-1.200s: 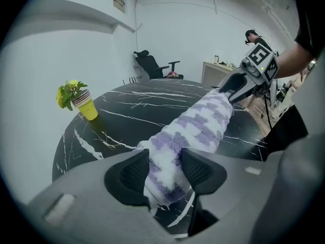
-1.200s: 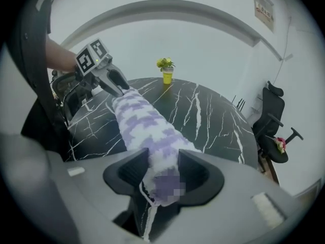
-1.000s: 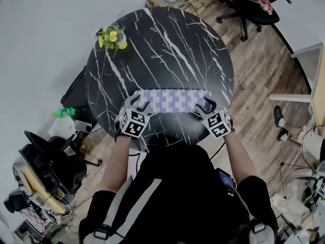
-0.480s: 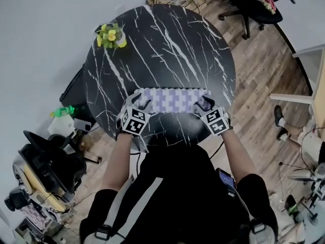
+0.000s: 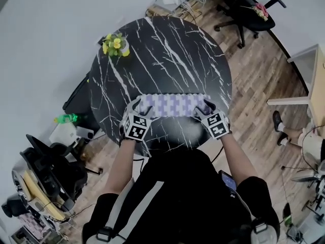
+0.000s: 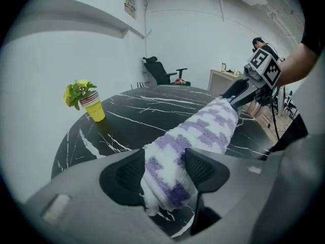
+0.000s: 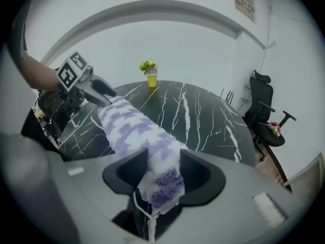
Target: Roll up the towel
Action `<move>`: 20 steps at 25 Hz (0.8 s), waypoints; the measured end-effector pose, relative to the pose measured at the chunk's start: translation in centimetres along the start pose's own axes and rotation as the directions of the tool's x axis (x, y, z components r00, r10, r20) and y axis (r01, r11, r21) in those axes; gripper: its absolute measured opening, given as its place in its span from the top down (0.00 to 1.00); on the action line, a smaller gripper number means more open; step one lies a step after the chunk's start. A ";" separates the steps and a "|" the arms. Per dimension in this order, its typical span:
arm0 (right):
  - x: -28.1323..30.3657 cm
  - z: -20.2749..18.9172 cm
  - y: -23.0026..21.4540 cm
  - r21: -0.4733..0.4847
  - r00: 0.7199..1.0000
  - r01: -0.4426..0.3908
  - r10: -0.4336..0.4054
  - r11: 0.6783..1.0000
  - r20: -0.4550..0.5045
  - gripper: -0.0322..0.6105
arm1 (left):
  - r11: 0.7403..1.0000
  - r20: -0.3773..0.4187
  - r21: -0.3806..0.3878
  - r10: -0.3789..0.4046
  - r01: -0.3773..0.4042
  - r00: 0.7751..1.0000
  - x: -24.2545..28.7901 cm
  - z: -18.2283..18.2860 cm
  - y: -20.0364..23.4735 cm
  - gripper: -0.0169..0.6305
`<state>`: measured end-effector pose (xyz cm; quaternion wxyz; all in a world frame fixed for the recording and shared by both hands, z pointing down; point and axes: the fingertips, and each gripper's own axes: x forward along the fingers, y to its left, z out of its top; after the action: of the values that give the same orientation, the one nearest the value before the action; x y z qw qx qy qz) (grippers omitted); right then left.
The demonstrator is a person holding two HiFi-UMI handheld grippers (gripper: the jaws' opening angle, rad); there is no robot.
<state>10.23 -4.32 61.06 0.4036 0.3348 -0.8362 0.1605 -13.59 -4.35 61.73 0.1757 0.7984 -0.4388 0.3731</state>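
Item: towel [image 5: 172,105], purple-and-white check, rolled into a long bundle, lying crosswise at the near edge of the bench [image 5: 162,50]. We record the left tongs [image 6: 165,169] clasping its left end, jaws just eased wider, pads touching the roll. The right tongs [image 7: 163,171] are clamped partway closed on its right end.

L forearm [image 5: 121,164] and R forearm [image 5: 237,159] reach fwd, roughly parallel. L tool [image 5: 138,105] tilts steeply down, jaws just been opening a bit, pads on both sides of towel's [image 5: 172,105] left end. R tool [image 5: 207,107] tilts down too, jaws clamped on right end.
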 end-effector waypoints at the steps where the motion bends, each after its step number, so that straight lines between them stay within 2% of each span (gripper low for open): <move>1: -0.8 0.4 -0.1 0.016 1.000 0.014 -0.014 1.000 0.028 0.64 | 1.000 0.013 -0.006 0.005 -0.005 1.000 -0.7 0.2 0.0 0.58; 3: -2.6 1.3 -0.2 0.061 0.995 0.034 -0.040 0.998 0.092 0.64 | 0.999 0.061 -0.037 0.014 -0.012 0.998 -2.4 0.9 0.1 0.58; 6: -5.4 3.1 -0.3 0.162 0.976 0.042 -0.076 0.986 0.206 0.68 | 0.992 0.166 -0.125 0.017 0.004 0.986 -5.2 2.7 0.3 0.59; 9: -7.9 4.7 -0.3 0.258 0.942 0.031 -0.115 0.966 0.316 0.75 | 0.976 0.274 -0.213 0.009 0.052 0.962 -7.7 4.6 -0.1 0.65; 11: -9.2 5.4 0.1 0.289 0.920 0.024 -0.134 0.957 0.368 0.78 | 0.969 0.334 -0.235 0.006 0.077 0.943 -9.2 5.9 -0.5 0.71; 16: -11.3 7.2 2.3 0.242 0.878 0.043 -0.152 0.969 0.454 0.88 | 0.971 0.432 -0.220 0.013 0.091 0.902 -12.5 8.3 -1.7 0.93; 18: -11.7 7.8 3.6 0.200 0.870 0.035 -0.128 0.979 0.477 0.94 | 0.967 0.456 -0.233 0.016 0.102 0.890 -13.0 8.8 -2.1 0.96; 20: -11.8 8.4 4.8 0.157 0.867 0.027 -0.101 0.987 0.489 0.94 | 0.960 0.474 -0.252 0.012 0.122 0.881 -13.1 9.3 -2.4 0.96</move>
<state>7.44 -0.27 46.61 0.1558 0.4208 -0.8861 0.1162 -11.83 -1.25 45.88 0.1835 0.8450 -0.4925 0.0985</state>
